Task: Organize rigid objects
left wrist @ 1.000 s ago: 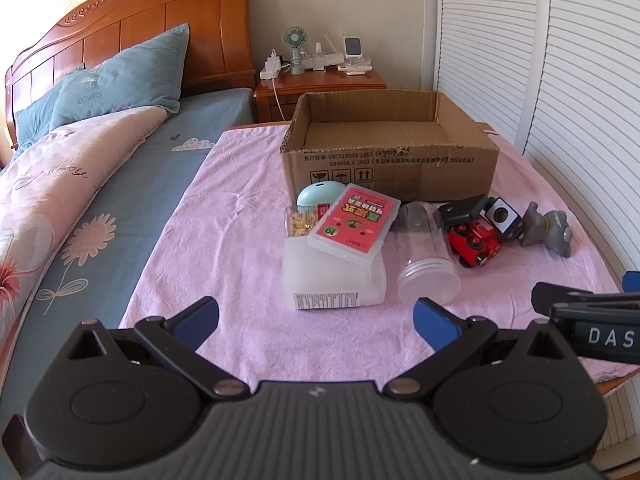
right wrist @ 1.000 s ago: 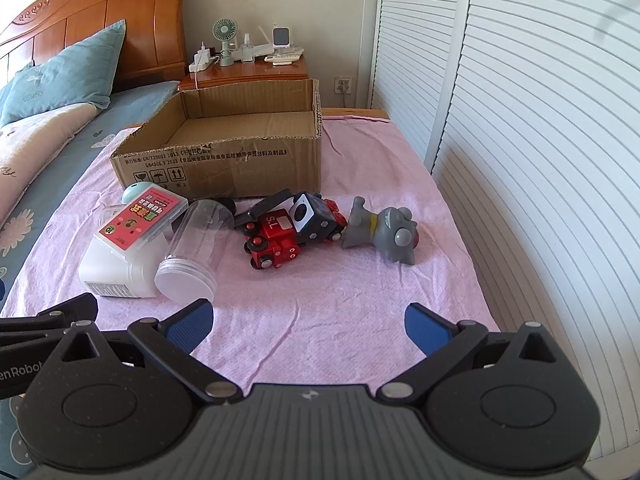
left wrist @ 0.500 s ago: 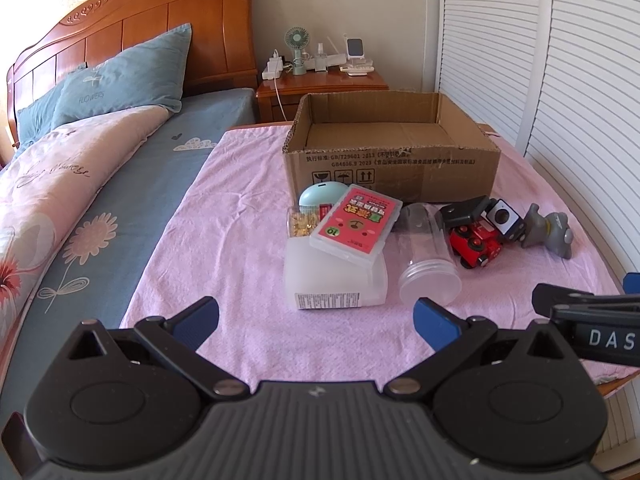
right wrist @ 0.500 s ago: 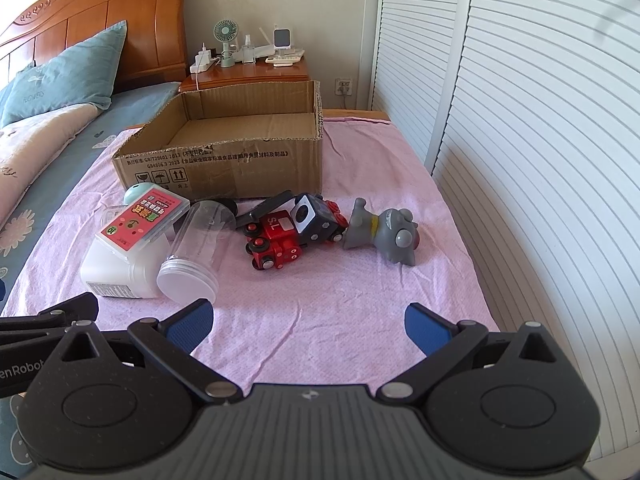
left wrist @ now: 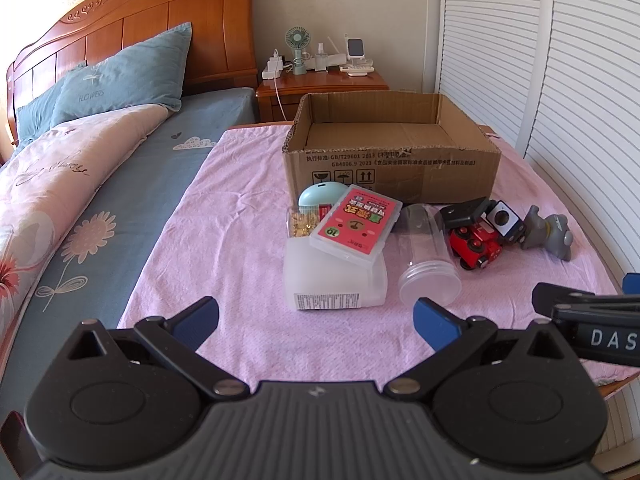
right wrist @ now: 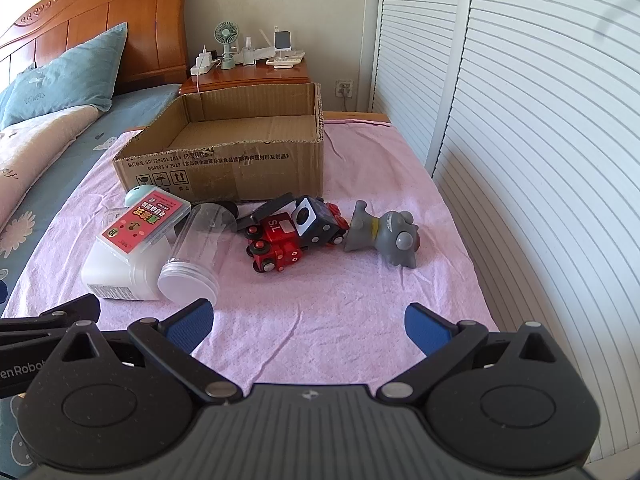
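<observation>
An open cardboard box [left wrist: 394, 168] [right wrist: 224, 168] stands at the back of a pink cloth. In front of it lie a white plastic tub [left wrist: 332, 280] [right wrist: 116, 268] with a red-labelled case [left wrist: 356, 226] [right wrist: 146, 226] on top, a clear jar [left wrist: 426, 252] [right wrist: 198, 248] on its side, a mint egg-shaped object [left wrist: 320, 196], a red toy truck [left wrist: 476, 246] [right wrist: 280, 244], a black cube toy [right wrist: 316, 218] and a grey figurine [left wrist: 550, 232] [right wrist: 386, 234]. My left gripper [left wrist: 316, 322] and right gripper [right wrist: 308, 322] are open and empty, at the near edge.
The pink cloth [right wrist: 320, 296] covers a table beside a bed [left wrist: 100, 184] on the left. White louvred doors [right wrist: 520, 120] run along the right. A wooden nightstand [left wrist: 320, 84] with a small fan stands behind the box.
Both grippers have edged slightly forward toward the objects. Nothing on the cloth has moved.
</observation>
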{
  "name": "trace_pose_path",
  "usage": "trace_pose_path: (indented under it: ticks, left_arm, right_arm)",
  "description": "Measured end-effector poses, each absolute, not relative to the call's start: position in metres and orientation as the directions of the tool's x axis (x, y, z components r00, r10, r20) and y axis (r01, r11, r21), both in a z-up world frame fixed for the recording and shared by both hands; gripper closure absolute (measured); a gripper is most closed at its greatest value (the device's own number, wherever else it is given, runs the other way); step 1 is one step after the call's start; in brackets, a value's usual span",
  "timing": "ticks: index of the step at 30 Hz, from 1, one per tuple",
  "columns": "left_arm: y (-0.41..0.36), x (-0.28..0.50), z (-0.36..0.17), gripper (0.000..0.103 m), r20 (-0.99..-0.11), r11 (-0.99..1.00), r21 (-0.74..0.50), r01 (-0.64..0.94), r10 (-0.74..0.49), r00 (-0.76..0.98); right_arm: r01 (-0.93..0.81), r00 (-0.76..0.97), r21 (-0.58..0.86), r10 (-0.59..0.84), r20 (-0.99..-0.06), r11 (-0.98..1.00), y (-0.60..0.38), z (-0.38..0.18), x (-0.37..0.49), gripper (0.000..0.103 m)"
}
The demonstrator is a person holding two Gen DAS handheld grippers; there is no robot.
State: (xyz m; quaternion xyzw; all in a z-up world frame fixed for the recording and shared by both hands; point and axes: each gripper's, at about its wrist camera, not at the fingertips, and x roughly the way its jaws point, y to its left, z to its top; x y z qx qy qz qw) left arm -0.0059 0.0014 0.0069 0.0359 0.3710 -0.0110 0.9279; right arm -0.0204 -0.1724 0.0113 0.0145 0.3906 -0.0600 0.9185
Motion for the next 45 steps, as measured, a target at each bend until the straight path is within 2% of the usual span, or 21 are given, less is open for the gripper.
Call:
trace_pose_path:
  ticks: [16, 25, 33, 45]
  left_arm:
    - [0.006, 0.021, -0.009, 0.001, -0.703, 0.993, 0.046, 0.111, -0.047, 0.71]
    - [0.016, 0.04, -0.036, 0.001, -0.75, 0.988, -0.025, 0.155, -0.121, 0.65]
    - [0.018, 0.057, -0.04, 0.001, -0.743, 0.986, -0.072, 0.153, -0.156, 0.651]
    - [0.022, 0.073, -0.052, 0.001, -0.758, 0.987, -0.05, 0.15, -0.136, 0.638]
  right_arm:
    - [0.079, 0.719, -0.001, -0.058, -0.692, 0.997, -0.177, 0.01, -0.005, 0.0]
    - [0.063, 0.695, 0.035, -0.019, -0.719, 0.997, -0.19, -0.007, 0.012, 0.0]
    - [0.052, 0.676, 0.049, 0.001, -0.737, 0.997, -0.197, -0.021, 0.025, 0.0]
    - [0.024, 0.682, 0.037, 0.011, -0.731, 0.999, -0.203, -0.021, 0.033, 0.0]
